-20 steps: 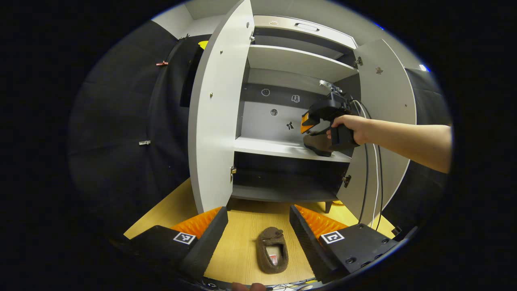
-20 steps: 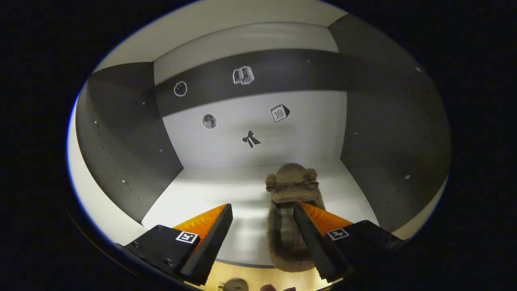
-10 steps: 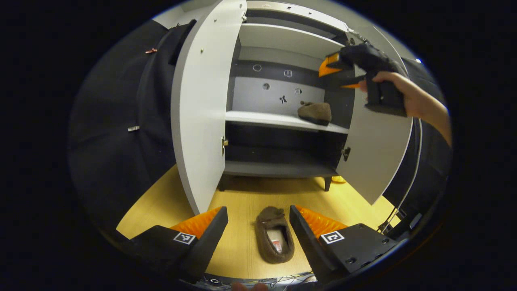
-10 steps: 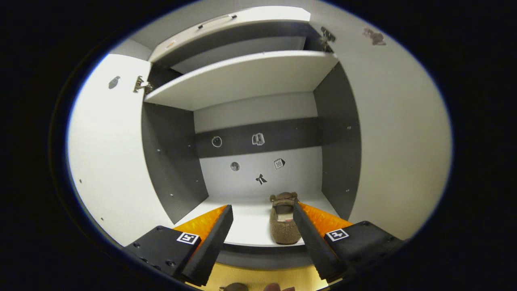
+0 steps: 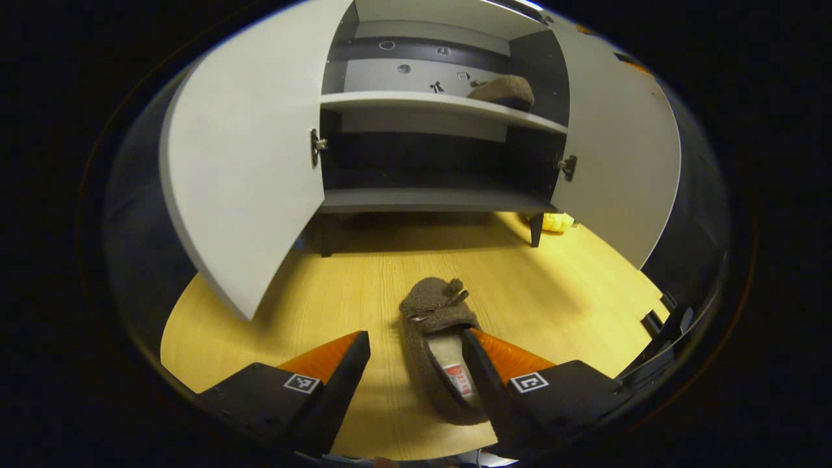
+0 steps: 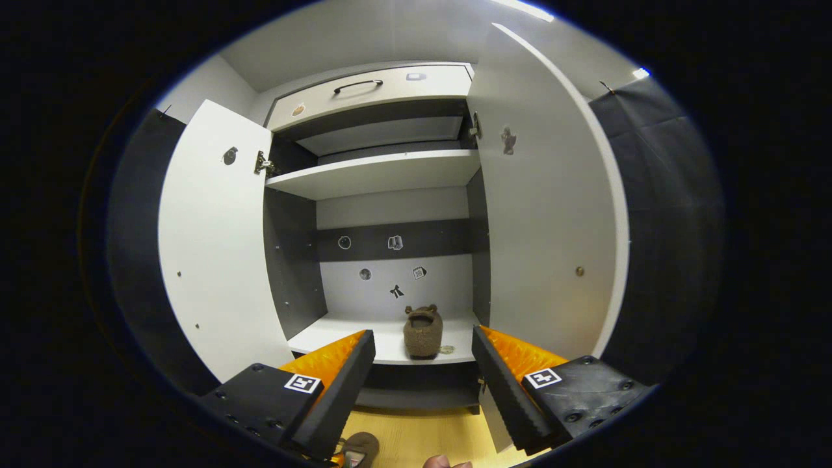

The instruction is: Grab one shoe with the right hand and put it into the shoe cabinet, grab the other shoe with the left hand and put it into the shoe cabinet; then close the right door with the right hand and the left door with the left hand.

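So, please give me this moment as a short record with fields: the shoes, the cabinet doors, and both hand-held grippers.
shoe on shelf: brown slipper on the cabinet's middle shelf, right part
shoe on floor: second slipper on the wooden floor, in front of the cabinet
left door: open
right door: open
left hand-held gripper: open, low over the floor slipper, one finger at its opening
right hand-held gripper: open, empty, facing the cabinet
done: one shoe stored

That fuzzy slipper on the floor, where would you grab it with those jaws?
Probably across the heel end of the slipper, coming down from above. It lies flat on the wooden floor, toe towards the cabinet, so its open collar faces up and the left gripper already straddles one side wall.
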`<state>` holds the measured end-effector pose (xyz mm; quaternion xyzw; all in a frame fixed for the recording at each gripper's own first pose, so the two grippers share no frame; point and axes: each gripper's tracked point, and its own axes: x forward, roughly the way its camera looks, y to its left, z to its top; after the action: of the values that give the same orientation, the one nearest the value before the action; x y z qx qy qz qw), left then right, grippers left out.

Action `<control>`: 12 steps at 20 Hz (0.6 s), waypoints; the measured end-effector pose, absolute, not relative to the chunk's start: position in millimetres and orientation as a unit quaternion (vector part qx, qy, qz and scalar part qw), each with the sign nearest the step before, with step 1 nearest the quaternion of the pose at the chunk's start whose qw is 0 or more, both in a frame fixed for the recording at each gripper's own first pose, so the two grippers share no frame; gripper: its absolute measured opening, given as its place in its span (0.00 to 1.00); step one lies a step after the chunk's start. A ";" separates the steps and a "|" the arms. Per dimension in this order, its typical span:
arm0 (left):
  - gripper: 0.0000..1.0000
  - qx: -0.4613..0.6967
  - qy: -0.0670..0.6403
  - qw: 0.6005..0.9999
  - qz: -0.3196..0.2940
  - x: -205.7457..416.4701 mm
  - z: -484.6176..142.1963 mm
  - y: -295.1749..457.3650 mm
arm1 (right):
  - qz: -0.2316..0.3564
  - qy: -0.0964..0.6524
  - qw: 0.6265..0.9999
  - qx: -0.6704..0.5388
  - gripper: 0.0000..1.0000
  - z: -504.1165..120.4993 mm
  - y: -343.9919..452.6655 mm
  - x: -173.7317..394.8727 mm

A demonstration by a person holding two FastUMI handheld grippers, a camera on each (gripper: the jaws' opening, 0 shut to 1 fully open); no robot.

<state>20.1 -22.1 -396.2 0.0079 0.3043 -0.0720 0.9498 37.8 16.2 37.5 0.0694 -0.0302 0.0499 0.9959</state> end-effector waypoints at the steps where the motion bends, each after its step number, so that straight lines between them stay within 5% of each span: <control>1: 0.89 0.008 0.311 0.948 -0.071 25.3 -406.2 -22.7 | 0.046 -0.035 0.996 0.068 0.98 40.1 10.4 28.3; 6: 0.71 -0.022 0.333 0.940 -0.070 48.4 -447.7 -30.8 | 0.022 -0.029 0.999 0.029 0.98 22.2 -12.8 -5.2; 12: 0.33 -0.017 0.331 0.941 -0.060 78.1 -455.9 -24.1 | 0.018 -0.005 1.000 0.015 0.99 6.9 -27.4 -18.7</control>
<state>78.1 -24.1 -455.9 -0.0165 0.3314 -0.0604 0.9414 -18.7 -27.4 6.9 0.0152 -0.0048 0.0185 0.9997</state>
